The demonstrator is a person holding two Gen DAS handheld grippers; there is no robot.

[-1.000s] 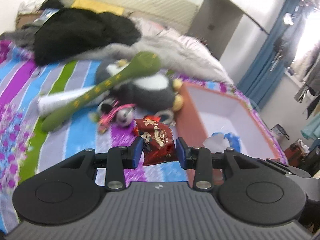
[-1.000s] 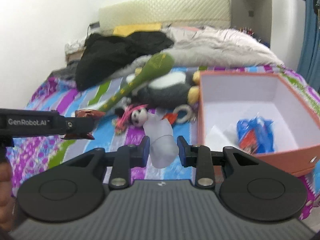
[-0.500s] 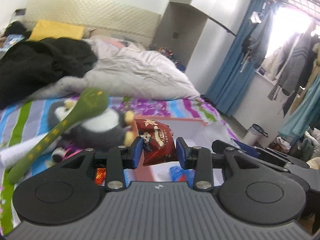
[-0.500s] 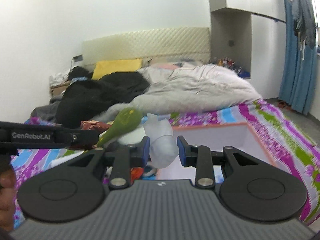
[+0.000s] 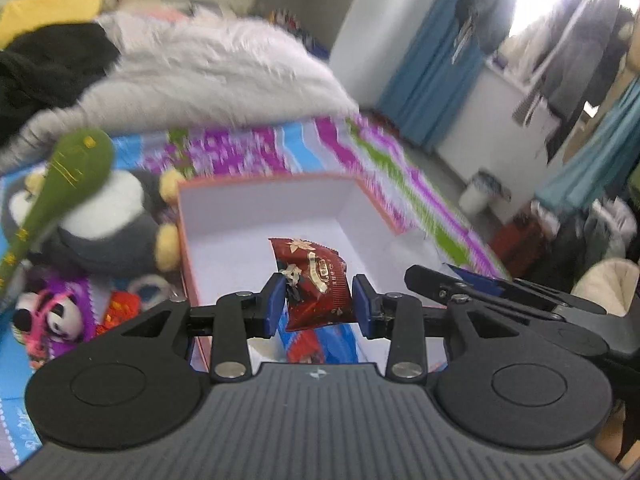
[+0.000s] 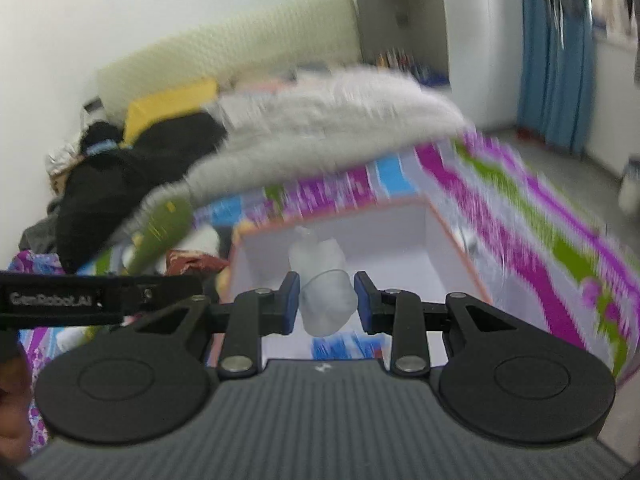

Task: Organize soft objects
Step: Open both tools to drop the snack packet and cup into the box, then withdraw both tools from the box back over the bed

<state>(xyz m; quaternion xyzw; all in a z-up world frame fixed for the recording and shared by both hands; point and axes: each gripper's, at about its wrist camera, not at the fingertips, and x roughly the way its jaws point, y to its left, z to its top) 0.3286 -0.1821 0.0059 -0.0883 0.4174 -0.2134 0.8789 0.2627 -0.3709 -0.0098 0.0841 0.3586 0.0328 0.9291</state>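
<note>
Left tongs (image 5: 318, 304) squeezing a red snack packet (image 5: 314, 284), held up over the open orange box (image 5: 280, 216). Right tongs (image 6: 326, 304) partly closed on a soft clear pouch (image 6: 326, 300), also above that box. Blue packet (image 5: 336, 340) just under both, inside.

The left tongs (image 5: 318, 300) point forward and down, their blue pads pressed against both sides of a red packet (image 5: 316, 284). The right tongs (image 6: 326, 304) point the same way, pads closed on a frosted, see-through soft piece (image 6: 326, 300). In the left wrist view the right tongs show at the right edge; in the right wrist view the left tongs show at the left, a hand (image 6: 14, 416) beneath them.
</note>
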